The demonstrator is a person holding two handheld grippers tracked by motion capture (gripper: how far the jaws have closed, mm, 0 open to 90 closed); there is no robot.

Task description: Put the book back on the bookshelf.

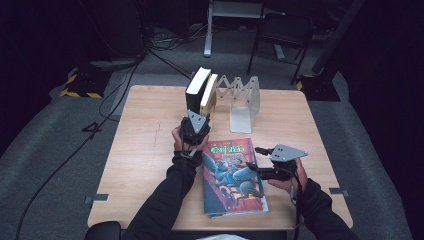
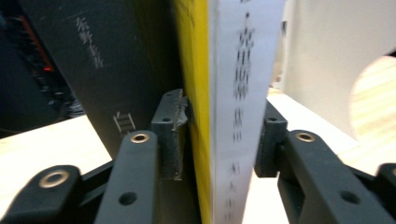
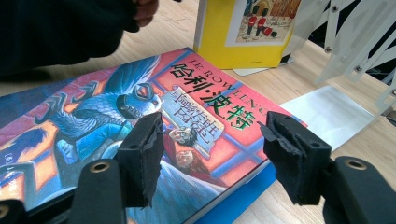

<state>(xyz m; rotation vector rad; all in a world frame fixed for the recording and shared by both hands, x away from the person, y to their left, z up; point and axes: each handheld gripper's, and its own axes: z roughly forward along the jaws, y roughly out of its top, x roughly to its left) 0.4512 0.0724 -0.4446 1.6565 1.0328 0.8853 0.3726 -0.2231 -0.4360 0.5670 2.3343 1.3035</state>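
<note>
nearest, a large illustrated hardcover book [image 1: 233, 176] with a red and blue cover is laid flat on the wooden table [image 1: 145, 150], its long axis running front to back. over its right edge the right gripper [image 1: 261, 159] is held spread. farther off, a thin yellow-covered book with a white spine [image 2: 233, 93] is stood upright beside a black book [image 1: 196, 90] and is pinched by the left gripper [image 2: 219, 140]; its spine lettering is revealed in the left gripper view. behind, a white folding book rack [image 1: 244, 100] is seen.

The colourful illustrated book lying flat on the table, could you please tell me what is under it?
A blue book edge shows beneath it, resting on the wooden table; the rest underneath is covered.
</note>
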